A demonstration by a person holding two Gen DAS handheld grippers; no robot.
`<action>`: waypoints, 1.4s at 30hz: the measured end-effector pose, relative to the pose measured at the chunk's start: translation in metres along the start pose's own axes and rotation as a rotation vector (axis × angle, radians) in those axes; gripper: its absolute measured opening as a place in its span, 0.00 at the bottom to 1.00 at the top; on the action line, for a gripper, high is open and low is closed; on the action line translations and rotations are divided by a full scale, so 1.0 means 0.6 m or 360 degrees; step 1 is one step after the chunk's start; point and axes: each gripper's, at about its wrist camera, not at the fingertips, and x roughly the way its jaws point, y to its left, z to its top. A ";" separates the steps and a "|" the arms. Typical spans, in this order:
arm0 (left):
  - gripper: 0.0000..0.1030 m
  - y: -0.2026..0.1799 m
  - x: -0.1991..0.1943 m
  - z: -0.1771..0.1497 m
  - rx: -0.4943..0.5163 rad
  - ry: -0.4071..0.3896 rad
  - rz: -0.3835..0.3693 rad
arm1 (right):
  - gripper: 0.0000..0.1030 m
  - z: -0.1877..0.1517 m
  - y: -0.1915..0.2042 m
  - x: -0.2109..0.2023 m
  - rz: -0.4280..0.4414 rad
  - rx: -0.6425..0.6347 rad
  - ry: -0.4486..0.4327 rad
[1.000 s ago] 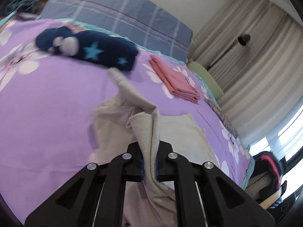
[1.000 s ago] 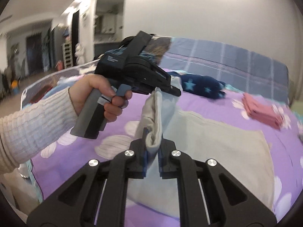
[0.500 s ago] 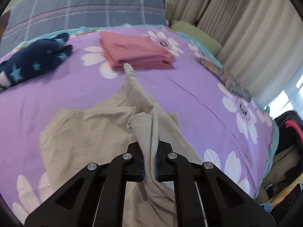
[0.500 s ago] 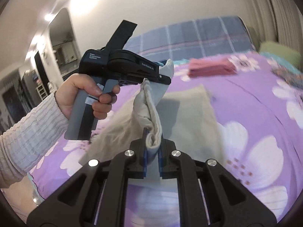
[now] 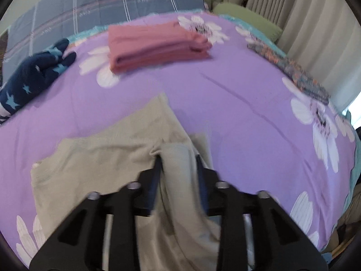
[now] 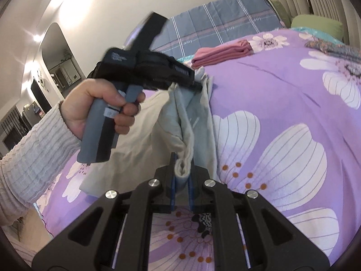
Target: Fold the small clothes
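A beige small garment [image 5: 99,164] lies partly spread on the purple flowered bedsheet [image 5: 237,103]. My left gripper [image 5: 178,164] stands with its jaws apart, a fold of the garment hanging loosely between them. It also shows in the right wrist view [image 6: 194,83], held by a hand, at the cloth's upper edge. My right gripper [image 6: 181,174] is shut on another bunched edge of the garment [image 6: 180,122], lifted above the bed.
A folded pink garment [image 5: 155,45] lies at the back of the bed. A navy star-patterned cloth [image 5: 33,79] lies at the left. A blue plaid pillow [image 5: 112,2] lies behind, with curtains [image 5: 304,22] and a green cushion [image 5: 248,20] at the right.
My left gripper's jaws have opened from their shut hold on the cloth. Both grippers have swung toward the pink stack, and the garment lies lower and flatter on the sheet.
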 end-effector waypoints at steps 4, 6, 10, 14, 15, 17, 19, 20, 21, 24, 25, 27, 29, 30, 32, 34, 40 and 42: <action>0.49 -0.004 -0.057 -0.013 0.0087 -0.0157 0.0107 | 0.08 -0.004 -0.028 0.008 0.0070 0.0137 0.0069; 0.56 -0.002 -0.093 -0.041 0.0163 -0.0239 0.0166 | 0.08 -0.002 -0.042 0.014 0.0101 0.0192 0.0085; 0.62 0.010 -0.148 -0.113 0.0289 -0.0300 0.0248 | 0.08 0.004 -0.060 0.022 0.0144 0.0281 0.0114; 0.66 0.036 -0.204 -0.207 0.0309 -0.0298 0.0255 | 0.08 0.009 -0.074 0.031 0.0167 0.0346 0.0141; 0.67 0.044 -0.216 -0.229 0.0299 -0.0291 0.0255 | 0.08 0.011 -0.077 0.032 0.0170 0.0357 0.0146; 0.67 0.057 -0.235 -0.264 0.0285 -0.0288 0.0273 | 0.08 0.012 -0.075 0.033 0.0169 0.0371 0.0151; 0.68 0.076 -0.256 -0.300 0.0225 -0.0280 0.0269 | 0.08 0.020 -0.070 0.029 0.0182 0.0379 0.0143; 0.68 0.083 -0.261 -0.313 0.0196 -0.0274 0.0250 | 0.08 0.023 -0.067 0.024 0.0194 0.0381 0.0133; 0.68 0.090 -0.265 -0.325 0.0163 -0.0262 0.0221 | 0.08 0.031 -0.062 0.016 0.0222 0.0381 0.0109; 0.68 0.090 -0.258 -0.371 0.0170 -0.0196 0.0191 | 0.08 0.049 -0.043 -0.008 0.0286 0.0356 0.0035; 0.68 0.087 -0.253 -0.383 0.0191 -0.0184 0.0211 | 0.08 0.054 -0.035 -0.017 0.0281 0.0326 0.0008; 0.68 0.084 -0.240 -0.400 0.0211 -0.0169 0.0257 | 0.08 0.054 -0.029 -0.025 0.0213 0.0272 0.0000; 0.68 0.094 -0.222 -0.406 0.0134 -0.0162 0.0294 | 0.08 0.044 -0.036 -0.008 0.0092 0.0245 0.0054; 0.68 0.101 -0.214 -0.406 0.0071 -0.0165 0.0273 | 0.08 0.033 -0.047 0.011 0.0019 0.0242 0.0115; 0.68 0.108 -0.213 -0.405 -0.0005 -0.0192 0.0229 | 0.08 0.016 -0.063 0.034 -0.0056 0.0272 0.0204; 0.68 0.108 -0.215 -0.406 -0.0013 -0.0215 0.0233 | 0.09 0.012 -0.067 0.031 -0.0034 0.0299 0.0191; 0.68 0.115 -0.228 -0.412 0.0012 -0.0211 0.0240 | 0.27 0.040 -0.036 -0.013 -0.0219 0.0103 0.0058; 0.64 0.116 -0.241 -0.414 0.0017 -0.0204 0.0192 | 0.28 0.054 -0.033 -0.020 -0.0199 0.0095 0.0033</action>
